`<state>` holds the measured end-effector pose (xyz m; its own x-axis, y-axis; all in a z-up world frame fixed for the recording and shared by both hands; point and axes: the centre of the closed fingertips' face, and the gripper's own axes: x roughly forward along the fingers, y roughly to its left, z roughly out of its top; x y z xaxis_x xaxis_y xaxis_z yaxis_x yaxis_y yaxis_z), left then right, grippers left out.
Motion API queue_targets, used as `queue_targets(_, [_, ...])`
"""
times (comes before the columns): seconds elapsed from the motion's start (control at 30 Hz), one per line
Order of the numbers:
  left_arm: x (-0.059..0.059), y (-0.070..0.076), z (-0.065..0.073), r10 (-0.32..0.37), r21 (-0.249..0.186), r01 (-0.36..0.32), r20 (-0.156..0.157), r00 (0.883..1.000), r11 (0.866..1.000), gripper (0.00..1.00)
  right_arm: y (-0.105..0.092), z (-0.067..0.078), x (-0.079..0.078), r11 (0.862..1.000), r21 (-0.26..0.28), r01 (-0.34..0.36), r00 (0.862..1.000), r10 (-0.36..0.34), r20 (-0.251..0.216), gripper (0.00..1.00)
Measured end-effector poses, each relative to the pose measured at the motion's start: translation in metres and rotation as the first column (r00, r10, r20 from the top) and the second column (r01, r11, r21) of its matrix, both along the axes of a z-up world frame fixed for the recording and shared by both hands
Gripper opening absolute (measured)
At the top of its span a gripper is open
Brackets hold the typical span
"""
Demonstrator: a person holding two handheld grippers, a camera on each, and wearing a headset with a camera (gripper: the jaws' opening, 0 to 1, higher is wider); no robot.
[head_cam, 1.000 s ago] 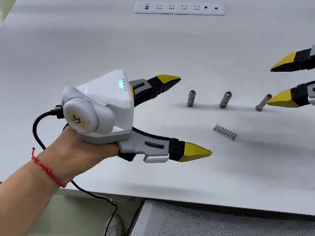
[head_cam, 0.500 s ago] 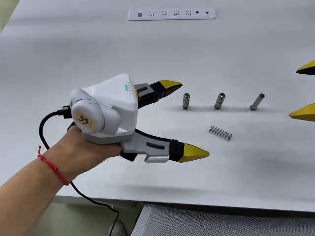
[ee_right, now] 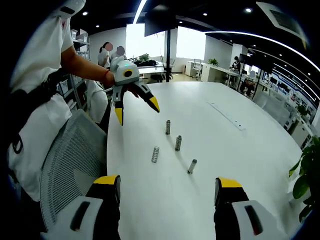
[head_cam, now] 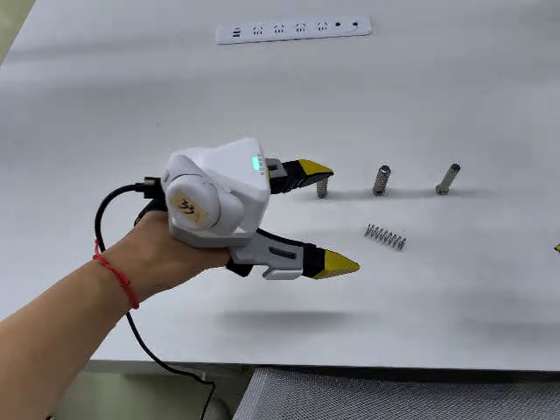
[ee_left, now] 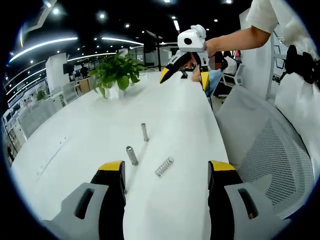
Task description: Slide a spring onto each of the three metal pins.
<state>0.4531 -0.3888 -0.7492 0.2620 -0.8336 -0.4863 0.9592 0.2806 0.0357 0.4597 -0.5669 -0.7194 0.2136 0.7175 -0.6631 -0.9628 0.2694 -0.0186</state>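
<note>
Two grippers, jaws spread empty, flank the spring [head_cam: 385,236]: left gripper [head_cam: 341,215] near, right gripper [ee_right: 168,180] well apart across bare table [head_cam: 437,306].

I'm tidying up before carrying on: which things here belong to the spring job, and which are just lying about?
Job: loose spring, bare pin, middle pin and left pin (both sprung), left gripper.
Lying about: power strip, plant.

A white power strip [head_cam: 293,29] lies flat near the far edge of the white workbench [head_cam: 472,96]. A grey mesh chair [head_cam: 394,395] shows just below the near edge, right of centre. In the left gripper view a leafy potted plant [ee_left: 116,72] stands on the tabletop, under strip ceiling lights [ee_left: 120,39].
</note>
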Motion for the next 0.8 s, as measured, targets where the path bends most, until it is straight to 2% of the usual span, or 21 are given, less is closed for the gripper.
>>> queue_targets(0.1, [0.000,-0.008,-0.015,-0.057,0.047,0.058,-0.015,0.998,0.997,0.59,-0.009,-0.005,-0.005,1.000,0.007,0.015,1.000,-0.014,-0.016,0.80])
queue_targets(0.17, [0.001,-0.012,-0.021,-0.078,0.065,0.078,-0.009,0.997,0.995,0.59,-0.013,-0.007,-0.007,1.000,0.015,0.023,1.000,-0.022,-0.021,0.82])
queue_targets(0.2, [0.000,-0.014,-0.024,-0.097,0.077,0.098,-0.015,0.995,0.992,0.58,-0.017,-0.008,-0.008,0.999,0.016,0.028,0.999,-0.028,-0.022,0.83])
queue_targets(0.33, [0.002,-0.018,-0.034,-0.124,0.111,0.125,-0.019,0.992,0.986,0.51,-0.026,-0.011,-0.011,0.998,0.031,0.047,0.999,-0.046,-0.022,0.88])
queue_targets(0.4, [0.005,-0.016,-0.044,-0.134,0.156,0.135,-0.017,0.991,0.978,0.50,-0.033,-0.014,-0.012,0.998,0.029,0.056,0.998,-0.055,-0.026,0.90])
queue_targets(0.5, [0.006,-0.019,-0.052,-0.143,0.172,0.146,-0.027,0.989,0.974,0.47,-0.041,-0.017,-0.015,0.997,0.021,0.072,0.997,-0.071,-0.035,0.89])
queue_targets(0.53, [0.007,-0.018,-0.056,-0.146,0.195,0.147,-0.024,0.989,0.970,0.46,-0.043,-0.018,-0.015,0.997,0.022,0.075,0.997,-0.074,-0.035,0.89])
queue_targets(0.57, [0.009,-0.018,-0.060,-0.161,0.223,0.158,-0.005,0.987,0.962,0.43,-0.045,-0.018,-0.016,0.996,0.022,0.082,0.996,-0.081,-0.038,0.88])
queue_targets(0.63, [0.008,-0.022,-0.063,-0.158,0.216,0.159,-0.018,0.987,0.963,0.40,-0.047,-0.019,-0.017,0.996,0.023,0.090,0.995,-0.089,-0.039,0.88])
queue_targets(0.7, [0.010,-0.023,-0.071,-0.162,0.245,0.161,-0.014,0.987,0.956,0.38,-0.048,-0.019,-0.019,0.995,0.026,0.097,0.995,-0.096,-0.040,0.87])
queue_targets(0.8, [0.012,-0.026,-0.076,-0.159,0.246,0.160,-0.022,0.987,0.956,0.33,-0.049,-0.020,-0.021,0.994,0.026,0.105,0.994,-0.104,-0.043,0.87])
